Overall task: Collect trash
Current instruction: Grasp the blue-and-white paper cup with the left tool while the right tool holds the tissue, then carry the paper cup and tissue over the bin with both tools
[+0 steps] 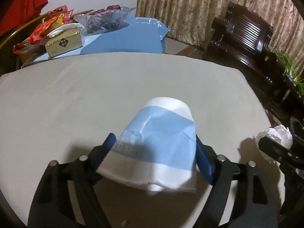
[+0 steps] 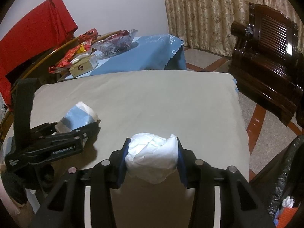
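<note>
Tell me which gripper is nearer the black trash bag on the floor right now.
Right. The right gripper, shut on the crumpled tissue, hangs at the table's near right edge, just left of the trash bag. The left gripper, holding the paper cup, is farther left.

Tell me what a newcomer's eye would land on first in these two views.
First, the crushed blue-and-white paper cup, clamped on its side in the left gripper above the grey tablecloth. Next, the crumpled white tissue wad pinched in the right gripper near the table's front edge. Beyond, a red cloth hangs at far left, and a black-lined trash bin sits at lower right.
</note>
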A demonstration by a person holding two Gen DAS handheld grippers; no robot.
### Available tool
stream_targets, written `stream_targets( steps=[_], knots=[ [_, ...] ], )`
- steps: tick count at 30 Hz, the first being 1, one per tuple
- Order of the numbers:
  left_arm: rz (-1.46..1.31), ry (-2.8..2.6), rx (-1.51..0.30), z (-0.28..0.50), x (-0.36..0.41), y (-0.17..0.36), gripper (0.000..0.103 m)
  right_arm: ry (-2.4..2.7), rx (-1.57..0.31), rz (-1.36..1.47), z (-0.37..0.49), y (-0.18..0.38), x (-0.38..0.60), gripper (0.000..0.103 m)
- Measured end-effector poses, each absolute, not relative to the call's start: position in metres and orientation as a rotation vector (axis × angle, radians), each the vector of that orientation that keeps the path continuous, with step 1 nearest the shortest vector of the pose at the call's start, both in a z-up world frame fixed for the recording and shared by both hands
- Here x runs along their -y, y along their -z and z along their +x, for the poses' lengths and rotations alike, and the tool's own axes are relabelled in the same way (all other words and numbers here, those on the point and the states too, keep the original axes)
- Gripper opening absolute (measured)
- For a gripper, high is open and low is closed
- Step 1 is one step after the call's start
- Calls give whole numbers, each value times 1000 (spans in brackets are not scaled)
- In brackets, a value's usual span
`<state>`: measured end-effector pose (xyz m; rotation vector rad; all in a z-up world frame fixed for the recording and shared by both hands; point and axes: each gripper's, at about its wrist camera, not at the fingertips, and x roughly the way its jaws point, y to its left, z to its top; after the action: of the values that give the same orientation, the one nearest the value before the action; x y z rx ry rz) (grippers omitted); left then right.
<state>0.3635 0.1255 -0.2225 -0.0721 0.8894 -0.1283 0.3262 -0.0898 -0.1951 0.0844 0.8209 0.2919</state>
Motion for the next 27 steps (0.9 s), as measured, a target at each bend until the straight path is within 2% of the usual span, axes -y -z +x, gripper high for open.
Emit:
stream_targets(
  steps=[5, 10, 27],
  knots=[
    [-74, 124, -861, 354, -123, 214, 51, -299, -812, 93, 323, 189, 89, 44],
    [-79, 119, -849, 339, -118, 207, 44, -314, -800, 101, 317, 182, 88, 44],
    [-82, 75, -772, 283, -117, 162, 41, -342, -748, 108, 285, 150, 91, 44]
  ],
)
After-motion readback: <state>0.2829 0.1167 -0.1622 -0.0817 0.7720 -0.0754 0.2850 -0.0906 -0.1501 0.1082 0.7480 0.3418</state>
